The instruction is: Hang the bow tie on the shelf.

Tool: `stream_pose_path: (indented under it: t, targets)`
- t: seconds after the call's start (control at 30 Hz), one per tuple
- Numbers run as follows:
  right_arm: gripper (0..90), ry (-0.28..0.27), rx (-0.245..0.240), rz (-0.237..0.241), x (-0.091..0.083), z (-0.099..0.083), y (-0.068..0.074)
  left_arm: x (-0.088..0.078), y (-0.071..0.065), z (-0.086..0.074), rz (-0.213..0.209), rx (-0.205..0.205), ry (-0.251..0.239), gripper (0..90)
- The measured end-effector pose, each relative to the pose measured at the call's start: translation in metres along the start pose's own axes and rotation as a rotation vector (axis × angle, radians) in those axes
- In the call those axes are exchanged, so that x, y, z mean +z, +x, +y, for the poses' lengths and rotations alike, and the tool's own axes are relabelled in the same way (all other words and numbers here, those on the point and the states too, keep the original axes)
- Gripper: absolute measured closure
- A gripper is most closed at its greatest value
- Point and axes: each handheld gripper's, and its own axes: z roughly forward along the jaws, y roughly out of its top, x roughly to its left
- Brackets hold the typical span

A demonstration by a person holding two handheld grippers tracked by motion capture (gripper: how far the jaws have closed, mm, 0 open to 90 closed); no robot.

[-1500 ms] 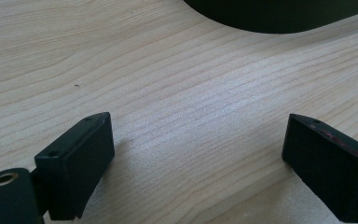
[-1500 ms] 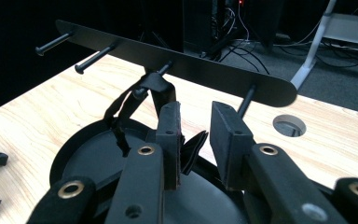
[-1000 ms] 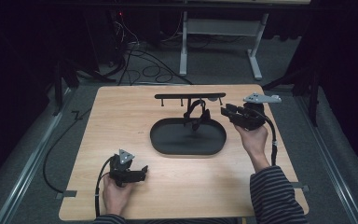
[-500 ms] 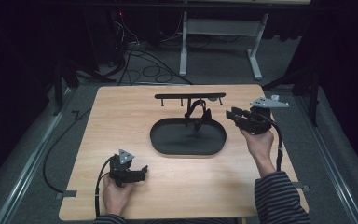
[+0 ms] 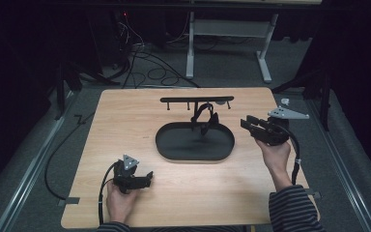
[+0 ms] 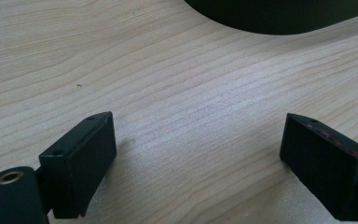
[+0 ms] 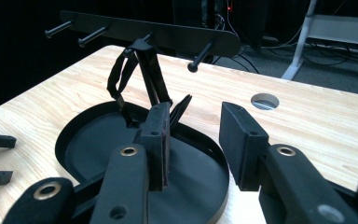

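- Right tongs [image 5: 250, 123], empty, have just been opening beside the black oval tray [image 5: 174, 145].
- Left tongs [image 5: 147, 177] rest apart on the pale wooden bench [image 5: 125, 121].
- Black strap [image 7: 121, 74] hangs from the black peg rack [image 7: 168, 35].

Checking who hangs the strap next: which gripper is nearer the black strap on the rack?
Right. The right gripper is just beside the strap; the left gripper sits at the table's near edge.

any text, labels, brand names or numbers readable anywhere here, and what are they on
None: no word, number or brand can be read in these pictures.
The black oval tray, the black peg rack and the wooden table bear no print.
The left tool and the right tool show plain black pads with no markings.
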Motion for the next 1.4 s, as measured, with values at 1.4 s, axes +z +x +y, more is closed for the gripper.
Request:
stream_pose_path:
  t: [1.4]
  targets:
    - [62.0,-0.01,0.04,-0.018,-0.031,-0.046,0.0,0.0,0.0,0.0,0.003,-0.004,-0.004,11.7]
